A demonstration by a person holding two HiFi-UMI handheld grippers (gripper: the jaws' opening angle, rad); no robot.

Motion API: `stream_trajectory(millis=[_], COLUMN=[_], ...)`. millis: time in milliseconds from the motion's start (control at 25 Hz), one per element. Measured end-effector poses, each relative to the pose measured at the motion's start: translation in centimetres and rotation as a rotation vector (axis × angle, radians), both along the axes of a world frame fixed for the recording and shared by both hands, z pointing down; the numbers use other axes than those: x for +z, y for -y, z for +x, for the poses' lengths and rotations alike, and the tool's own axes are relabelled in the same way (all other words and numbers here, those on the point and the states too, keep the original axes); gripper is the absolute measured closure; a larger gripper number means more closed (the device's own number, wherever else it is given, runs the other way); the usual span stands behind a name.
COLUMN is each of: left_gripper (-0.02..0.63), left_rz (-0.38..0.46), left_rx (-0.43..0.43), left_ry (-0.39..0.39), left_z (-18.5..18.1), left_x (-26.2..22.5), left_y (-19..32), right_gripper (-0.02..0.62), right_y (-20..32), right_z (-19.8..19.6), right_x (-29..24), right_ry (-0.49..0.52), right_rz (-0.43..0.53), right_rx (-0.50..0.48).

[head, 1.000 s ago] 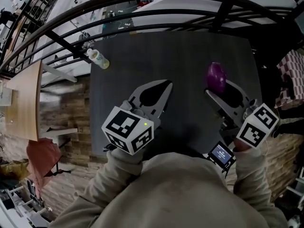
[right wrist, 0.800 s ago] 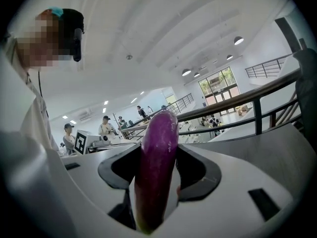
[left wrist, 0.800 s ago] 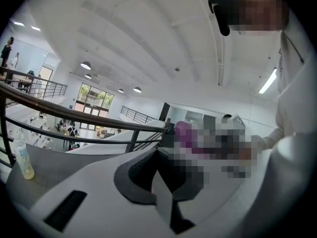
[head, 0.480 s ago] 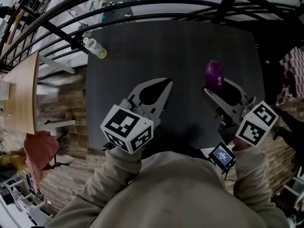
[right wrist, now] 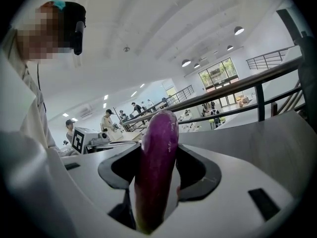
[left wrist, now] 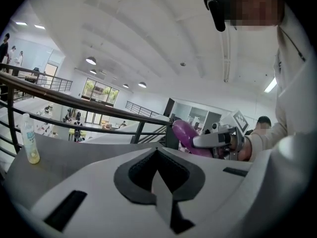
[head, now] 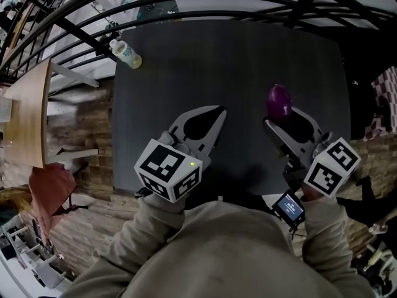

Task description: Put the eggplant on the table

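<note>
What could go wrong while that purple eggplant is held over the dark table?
The glossy purple eggplant juts past the tips of the right gripper, so it might pivot or slip. Once released on the smooth dark grey table, it could roll toward the right edge.

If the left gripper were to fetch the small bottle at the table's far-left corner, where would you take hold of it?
Probably mid-body on the bottle, coming in level from the near side: it stands upright, slim and taller than wide, with bare table in front of it.
</note>
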State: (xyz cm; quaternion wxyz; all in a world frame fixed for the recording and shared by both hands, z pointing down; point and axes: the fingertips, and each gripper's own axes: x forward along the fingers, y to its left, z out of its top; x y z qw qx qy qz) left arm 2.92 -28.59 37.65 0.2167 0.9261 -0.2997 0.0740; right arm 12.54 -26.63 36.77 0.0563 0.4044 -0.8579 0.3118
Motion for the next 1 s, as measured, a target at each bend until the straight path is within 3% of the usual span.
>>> stream_trajectory(millis=[1000], left_gripper=[0.605], left_rz=[-0.123], left_rx=[0.005], left_ry=[0.008], left_z=[0.0], left_x=[7.1], left_y=[0.2], right_gripper=[0.367], right_y=[1.5], right_z=[-0.5], right_x=[6.3], right_ry=[-0.022], right_rz=[-0.109], right_rx=[-0.013])
